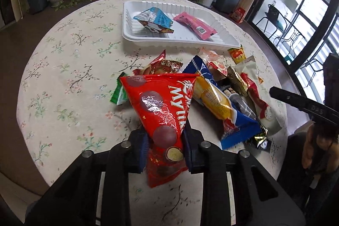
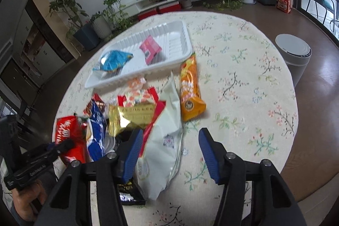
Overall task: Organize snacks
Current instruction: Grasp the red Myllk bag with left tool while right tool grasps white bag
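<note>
My left gripper (image 1: 164, 146) is shut on a red triangular chocolate-ball bag (image 1: 161, 107), held just above the table in front of the snack pile (image 1: 224, 88); the bag also shows in the right wrist view (image 2: 70, 137). A white tray (image 1: 228, 36) at the back holds a light-blue packet (image 1: 153, 17) and a pink packet (image 1: 195, 24). My right gripper (image 2: 169, 148) is open over a white pouch (image 2: 167, 126), its left pad at the pouch's edge. An orange packet (image 2: 189, 86) lies beside the tray (image 2: 182, 52).
The round table has a floral cloth (image 2: 243, 82). The pile holds a blue-yellow packet (image 1: 214, 99), a gold packet (image 2: 131, 115) and a green one (image 1: 118, 94). A white bin (image 2: 294, 56) stands on the floor to the right. Potted plants line the far wall.
</note>
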